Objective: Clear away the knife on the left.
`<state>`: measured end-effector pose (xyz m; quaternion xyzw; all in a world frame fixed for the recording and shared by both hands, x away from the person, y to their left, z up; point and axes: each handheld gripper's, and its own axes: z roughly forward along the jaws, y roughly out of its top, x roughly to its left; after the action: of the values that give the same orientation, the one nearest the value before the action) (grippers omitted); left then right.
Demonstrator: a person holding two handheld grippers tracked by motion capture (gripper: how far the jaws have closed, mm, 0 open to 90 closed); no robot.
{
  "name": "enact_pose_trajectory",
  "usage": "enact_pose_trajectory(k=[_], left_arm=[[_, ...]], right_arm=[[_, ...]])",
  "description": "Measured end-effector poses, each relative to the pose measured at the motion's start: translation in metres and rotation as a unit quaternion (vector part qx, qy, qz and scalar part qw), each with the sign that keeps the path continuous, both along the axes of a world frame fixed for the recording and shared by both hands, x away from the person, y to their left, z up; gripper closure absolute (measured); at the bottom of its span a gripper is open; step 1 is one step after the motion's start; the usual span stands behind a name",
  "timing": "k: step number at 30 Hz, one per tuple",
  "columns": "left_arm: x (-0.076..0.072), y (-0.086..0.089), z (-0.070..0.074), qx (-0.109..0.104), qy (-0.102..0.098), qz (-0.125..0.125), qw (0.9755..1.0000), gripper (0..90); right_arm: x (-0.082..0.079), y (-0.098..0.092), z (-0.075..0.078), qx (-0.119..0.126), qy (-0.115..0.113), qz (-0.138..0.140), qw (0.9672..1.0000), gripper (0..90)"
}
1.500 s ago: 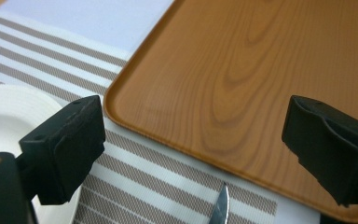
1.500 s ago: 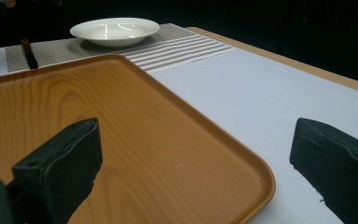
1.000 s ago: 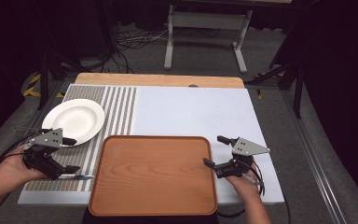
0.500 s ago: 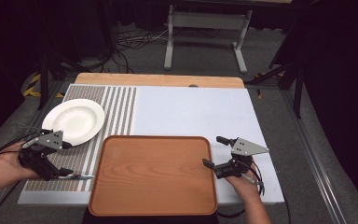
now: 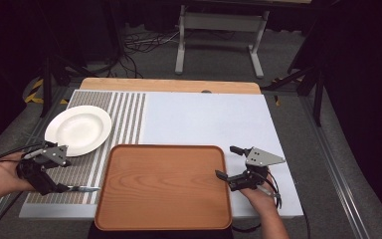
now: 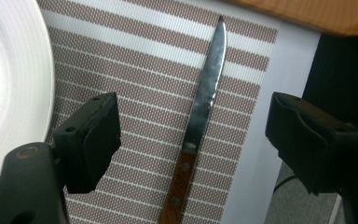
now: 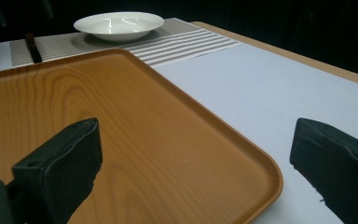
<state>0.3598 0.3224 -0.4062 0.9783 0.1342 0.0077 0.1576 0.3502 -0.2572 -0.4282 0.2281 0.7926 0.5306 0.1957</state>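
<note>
High view: a table knife (image 5: 82, 189) lies on the striped placemat (image 5: 114, 112) at the near left of the table, its long axis running about 3 to 9 o'clock, tip toward the wooden tray (image 5: 164, 186) and handle toward the person's left hand (image 5: 0, 177). The left gripper (image 5: 42, 167) hangs just at the handle end, to the knife's 9 to 10 o'clock, and is by far the nearer of the two. The white plate (image 5: 78, 130) sits on the mat at the gripper's 12 to 1 o'clock. The right gripper (image 5: 238, 167) rests at the tray's right edge, well apart from the knife, with the whole tray between them; its jaws stand apart and hold nothing.

Left gripper view: the knife (image 6: 200, 126) lies between the two black jaws, which are spread wide and touch nothing. Its axis runs nearly along the gripper's own line, handle at 6 o'clock, blade tip at 12 to 1 o'clock, stopping just short of the tray's rim (image 6: 307, 14). The plate's rim (image 6: 14, 84) curves past at 9 o'clock. In my judgement a closing pinch here would meet the knife across its width, near where blade joins the wooden handle.

Right gripper view: the jaws stand wide, one over the tray (image 7: 98, 116), the other over the pale table cover (image 7: 261, 88). The plate (image 7: 119, 25) lies far off at 11 o'clock.
</note>
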Motion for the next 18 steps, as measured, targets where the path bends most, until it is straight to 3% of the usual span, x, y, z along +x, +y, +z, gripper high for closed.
enact_pose_trajectory(k=[11,18], left_arm=[[0.000,0.000,-0.009,0.041,0.006,-0.028,0.9988,25.8],[0.000,-0.001,-0.017,0.092,0.007,-0.062,0.9938,32.6]], right_arm=[[0.000,0.000,-0.001,-0.002,0.001,0.002,1.0000,2.9],[0.000,0.000,-0.001,-0.002,0.001,0.003,1.0000,2.9]])
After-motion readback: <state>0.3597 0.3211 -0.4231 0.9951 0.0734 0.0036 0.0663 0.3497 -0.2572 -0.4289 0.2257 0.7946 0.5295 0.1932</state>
